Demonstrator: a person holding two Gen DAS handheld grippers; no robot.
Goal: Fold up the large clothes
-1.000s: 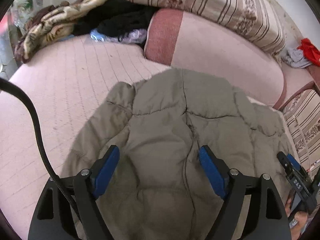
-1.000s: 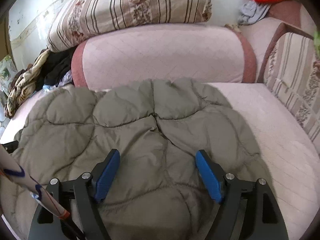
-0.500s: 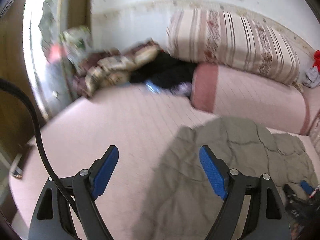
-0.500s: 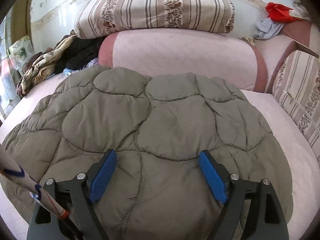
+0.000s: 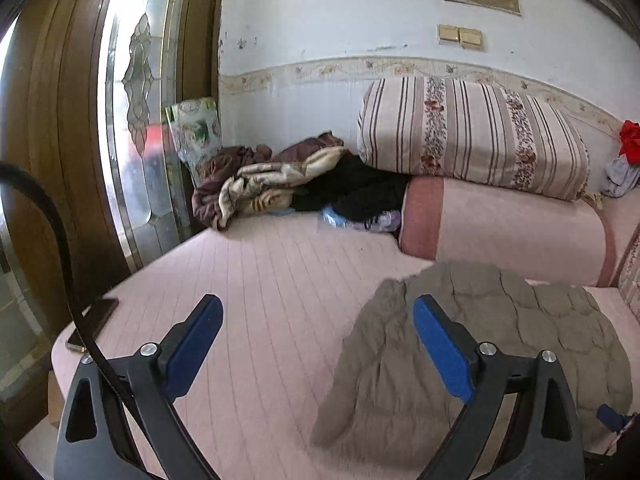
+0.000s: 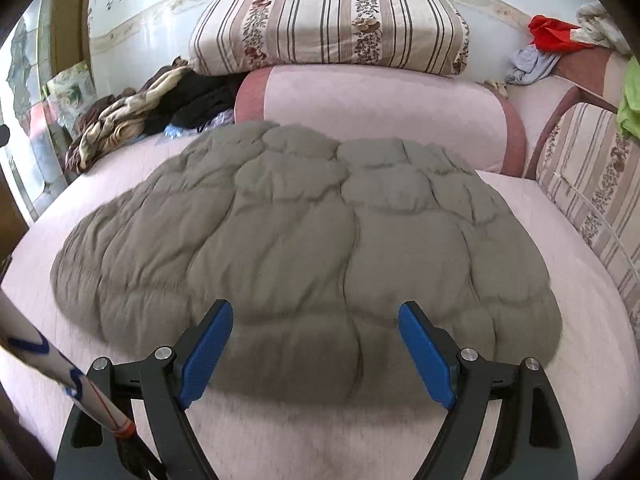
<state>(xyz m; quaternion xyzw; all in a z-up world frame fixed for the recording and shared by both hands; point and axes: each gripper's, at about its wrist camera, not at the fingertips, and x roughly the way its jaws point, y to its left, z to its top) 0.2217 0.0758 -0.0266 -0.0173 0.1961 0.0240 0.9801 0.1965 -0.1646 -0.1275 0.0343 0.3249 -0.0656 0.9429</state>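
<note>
A grey-green quilted puffer jacket (image 6: pixel 312 236) lies folded in a flat rounded heap on the pink bed cover (image 6: pixel 580 320). In the left wrist view the jacket (image 5: pixel 500 340) lies at the right. My left gripper (image 5: pixel 316 344) is open and empty, held above the bare cover to the jacket's left. My right gripper (image 6: pixel 316 344) is open and empty, held just in front of the jacket's near edge, not touching it.
A pink bolster (image 6: pixel 376 112) and a striped pillow (image 6: pixel 328 24) lie behind the jacket. A pile of blankets and dark clothes (image 5: pixel 296 184) sits at the back left by a glass door (image 5: pixel 136 120). A phone (image 5: pixel 92 320) lies at the bed's left edge. Red and grey clothes (image 6: pixel 548 48) lie at the back right.
Both grippers have pulled back from over the jacket. The left one swung left and up, now over bare cover. The right one backed off to the jacket's near edge.
</note>
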